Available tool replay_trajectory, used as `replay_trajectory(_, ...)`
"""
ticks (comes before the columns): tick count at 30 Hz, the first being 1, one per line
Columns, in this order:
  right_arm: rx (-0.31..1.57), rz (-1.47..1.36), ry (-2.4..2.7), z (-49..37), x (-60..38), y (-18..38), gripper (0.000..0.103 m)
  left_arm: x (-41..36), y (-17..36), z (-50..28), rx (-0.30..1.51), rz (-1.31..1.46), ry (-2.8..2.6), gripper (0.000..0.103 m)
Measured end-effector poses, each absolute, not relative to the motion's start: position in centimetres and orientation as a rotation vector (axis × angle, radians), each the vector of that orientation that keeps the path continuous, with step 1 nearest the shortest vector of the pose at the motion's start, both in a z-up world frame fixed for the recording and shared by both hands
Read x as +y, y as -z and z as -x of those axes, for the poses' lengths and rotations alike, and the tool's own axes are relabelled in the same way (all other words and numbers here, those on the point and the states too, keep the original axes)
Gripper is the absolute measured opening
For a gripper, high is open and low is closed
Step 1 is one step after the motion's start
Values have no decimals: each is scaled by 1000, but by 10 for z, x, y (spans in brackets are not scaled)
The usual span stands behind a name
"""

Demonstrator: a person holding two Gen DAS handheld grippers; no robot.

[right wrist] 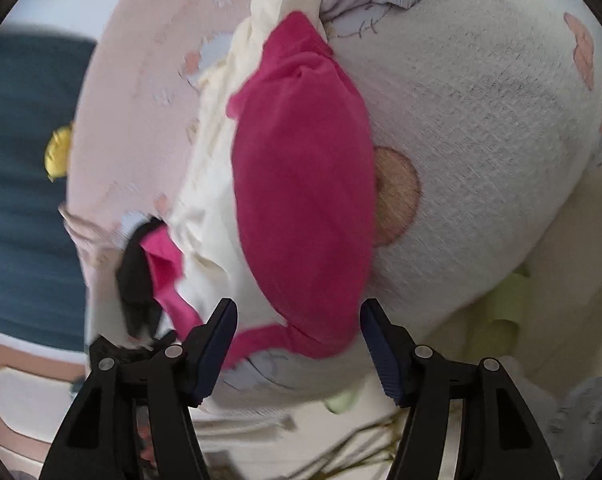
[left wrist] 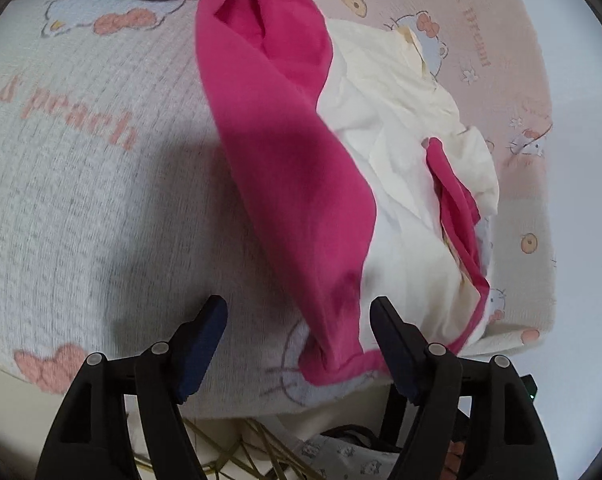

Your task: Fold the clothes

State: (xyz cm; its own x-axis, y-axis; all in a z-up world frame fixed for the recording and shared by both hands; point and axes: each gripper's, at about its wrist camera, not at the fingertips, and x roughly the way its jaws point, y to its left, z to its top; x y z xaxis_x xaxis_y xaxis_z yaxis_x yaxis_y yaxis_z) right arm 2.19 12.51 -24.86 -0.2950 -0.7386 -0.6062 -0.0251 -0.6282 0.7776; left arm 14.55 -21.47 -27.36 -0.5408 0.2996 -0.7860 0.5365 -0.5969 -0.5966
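Below, the pink garment (left wrist: pixel 285 168) lies between each spread hand-held gripper's (left wrist: pixel 299 316) fingers, ungripped.

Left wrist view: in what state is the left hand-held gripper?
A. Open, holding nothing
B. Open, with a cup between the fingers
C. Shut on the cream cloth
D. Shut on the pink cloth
A: the left hand-held gripper has its fingers spread wide, and the pink cloth lies on the bed beyond them, ungripped.
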Motion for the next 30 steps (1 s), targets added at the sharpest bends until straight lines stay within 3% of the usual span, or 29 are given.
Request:
replay_trajectory(4, -947, -1491, 1989, -13, 119, 254, 63, -216, 273, -133, 1263, -1390, 2301, 72)
replay_trajectory(12, -948, -1507, 2028, 3, 105, 252, 63, -228, 273, -117, 1307, -1341, 2270, 72)
replay_trajectory(14, -900, -1548, 2045, 5, 98, 252, 53, -226, 272, -116, 1270, -1353, 2282, 72)
replay_trajectory(15, -867, -1562, 2071, 5, 95, 251, 42, -224, 272, -115, 1240, -1360, 2289, 72)
replay_trajectory(18, -782, -1588, 2129, 5, 88, 246, 27, -213, 268, -113, 1078, -1398, 2307, 46)
replay_trajectory(20, -657, -1581, 2183, 2, 78, 236, 15, -204, 267, -111, 982, -1424, 2328, 17)
replay_trajectory(21, -578, -1575, 2215, 1, 71, 230, 11, -199, 266, -110, 938, -1436, 2342, 11)
replay_trajectory(23, -418, -1559, 2273, -2, 58, 217, 9, -187, 258, -108, 807, -1451, 2388, 5)
replay_trajectory(27, -110, -1511, 2367, -8, 39, 193, 8, -166, 238, -108, 584, -1451, 2474, 4)
replay_trajectory(30, -40, -1502, 2424, -9, 54, 182, 8, -164, 231, -115, 628, -1469, 2484, 4)
